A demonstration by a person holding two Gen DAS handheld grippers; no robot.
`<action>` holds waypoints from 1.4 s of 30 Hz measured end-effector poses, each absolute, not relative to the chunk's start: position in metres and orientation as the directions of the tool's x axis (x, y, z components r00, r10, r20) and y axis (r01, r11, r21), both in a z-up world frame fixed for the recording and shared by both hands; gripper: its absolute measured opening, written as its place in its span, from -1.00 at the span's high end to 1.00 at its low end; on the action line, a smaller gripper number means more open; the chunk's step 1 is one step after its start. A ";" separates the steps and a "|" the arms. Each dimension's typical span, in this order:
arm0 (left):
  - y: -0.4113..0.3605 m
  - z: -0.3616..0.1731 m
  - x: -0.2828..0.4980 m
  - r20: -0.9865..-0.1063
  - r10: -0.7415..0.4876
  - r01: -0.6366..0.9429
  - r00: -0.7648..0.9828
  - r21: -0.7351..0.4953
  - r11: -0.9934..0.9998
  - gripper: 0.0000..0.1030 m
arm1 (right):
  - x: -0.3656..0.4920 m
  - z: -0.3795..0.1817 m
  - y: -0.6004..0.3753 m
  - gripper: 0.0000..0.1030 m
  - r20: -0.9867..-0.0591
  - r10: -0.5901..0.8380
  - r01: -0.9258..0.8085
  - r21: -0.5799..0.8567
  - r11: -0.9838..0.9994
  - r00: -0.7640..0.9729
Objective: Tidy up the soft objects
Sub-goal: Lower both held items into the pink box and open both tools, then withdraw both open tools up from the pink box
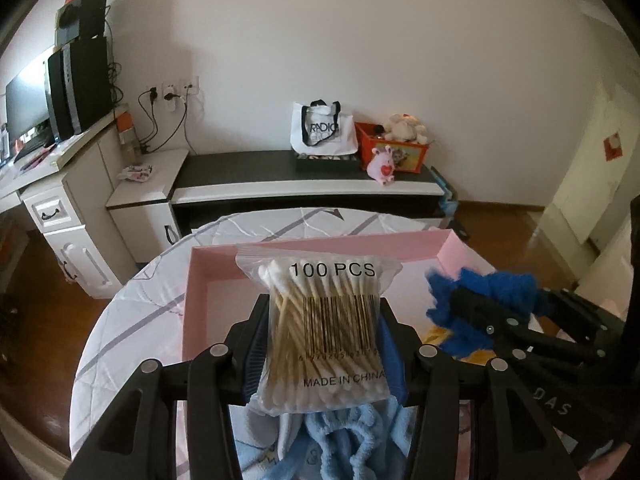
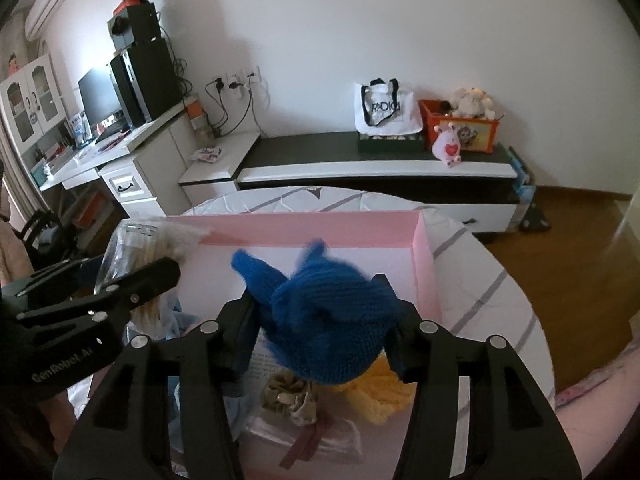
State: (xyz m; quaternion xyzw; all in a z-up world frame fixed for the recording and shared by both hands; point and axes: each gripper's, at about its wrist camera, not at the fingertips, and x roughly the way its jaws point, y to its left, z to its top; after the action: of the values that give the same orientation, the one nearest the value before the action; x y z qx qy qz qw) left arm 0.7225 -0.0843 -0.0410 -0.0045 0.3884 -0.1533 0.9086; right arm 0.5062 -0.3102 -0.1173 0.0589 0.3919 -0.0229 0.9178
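A: Swabs bag (image 1: 320,336), why so high? 
B: Left claw (image 1: 320,344) pinches it above the pink box (image 1: 400,242), ready to drop. 
A: And the right claw (image 2: 324,320)? 
B: It holds the blue knit (image 2: 328,320) over that box; pad contact is hidden, the grip looks loose.
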 end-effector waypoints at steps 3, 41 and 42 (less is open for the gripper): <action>-0.087 -0.051 0.722 -0.711 -0.260 0.266 0.654 -0.106 0.958 -0.02 | 0.505 -0.117 -0.311 -0.37 -0.715 -0.008 0.097 0.084 0.992 0.699; -0.083 -0.035 0.592 -0.650 -0.078 0.106 0.756 0.003 0.994 -0.96 | 0.438 -0.089 -0.303 -0.97 -0.690 -0.087 0.159 0.042 0.986 0.719; -0.082 -0.033 0.585 -0.647 -0.079 0.104 0.758 0.000 0.995 -0.96 | 0.433 -0.087 -0.302 -0.97 -0.688 -0.090 0.161 0.040 0.986 0.720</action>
State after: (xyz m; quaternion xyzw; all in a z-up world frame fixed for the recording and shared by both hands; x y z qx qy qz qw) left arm 0.5848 -0.0821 -0.0334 0.0182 0.3443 -0.0488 0.9374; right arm 0.4334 -0.3018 -0.0870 0.0483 0.3681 -0.0676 0.9261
